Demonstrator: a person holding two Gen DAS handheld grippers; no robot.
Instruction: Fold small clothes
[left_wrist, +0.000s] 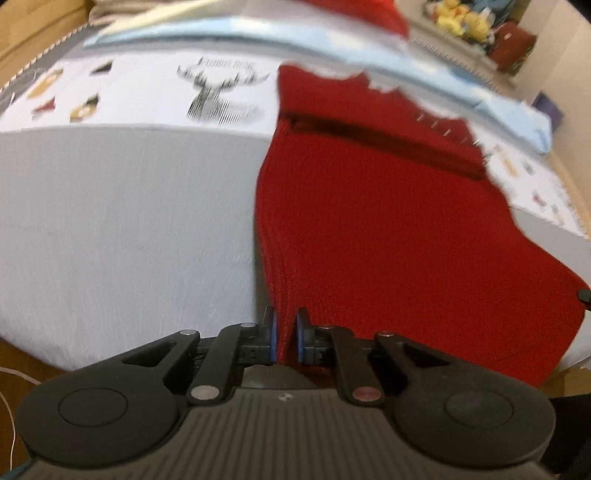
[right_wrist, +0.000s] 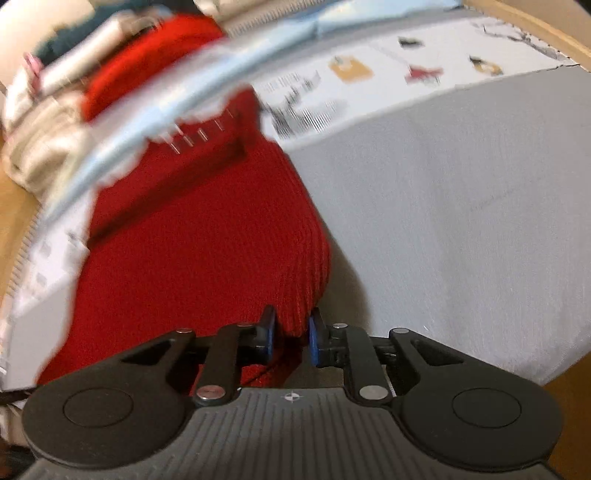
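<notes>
The red knit garment (left_wrist: 388, 229) — soft, floppy, fairly light — lies on the grey surface (left_wrist: 129, 221), each hand-held gripper (left_wrist: 285, 338) (right_wrist: 290, 338) pinching a near hem corner, a sound hold.

Two matching black handheld grippers

The left gripper (left_wrist: 285, 334) and right gripper (right_wrist: 290, 336) are each showing blue-faced pads (left_wrist: 272, 332), black linkage arms with silver pivot screws (right_wrist: 373, 392), round side discs, a ribbed grey body and a small crosshair mark (right_wrist: 291, 397).
</notes>
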